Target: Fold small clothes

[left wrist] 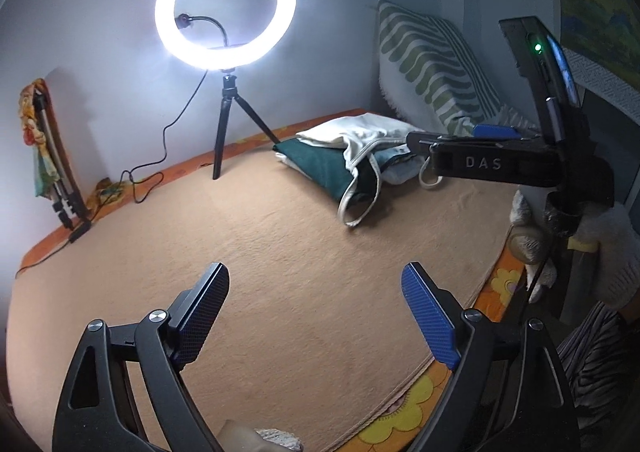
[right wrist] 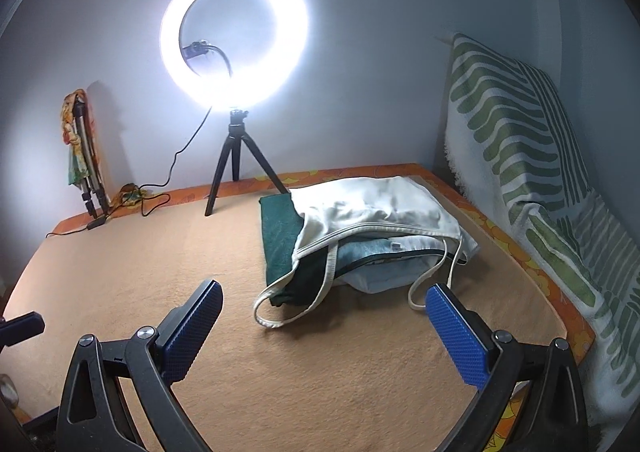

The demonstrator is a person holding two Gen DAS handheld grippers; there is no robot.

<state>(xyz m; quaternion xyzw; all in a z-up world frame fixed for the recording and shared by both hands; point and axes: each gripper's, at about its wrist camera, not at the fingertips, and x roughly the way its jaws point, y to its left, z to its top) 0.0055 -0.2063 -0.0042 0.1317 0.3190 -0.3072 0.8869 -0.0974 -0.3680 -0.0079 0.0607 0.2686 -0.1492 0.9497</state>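
Both tools gape empty; my right tool [right wrist: 320, 332] sits nearer the clothes pile [right wrist: 360, 236], straps trailing toward it, left tool [left wrist: 316, 316] farther back.

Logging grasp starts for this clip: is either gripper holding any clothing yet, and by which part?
Nothing is held. The left gripper and right gripper are both open above the blanket, short of the clothes pile.

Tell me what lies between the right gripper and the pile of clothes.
Only bare tan blanket separates the open right gripper from the pile of clothes, as the right wrist view shows; a white strap loop trails toward it.
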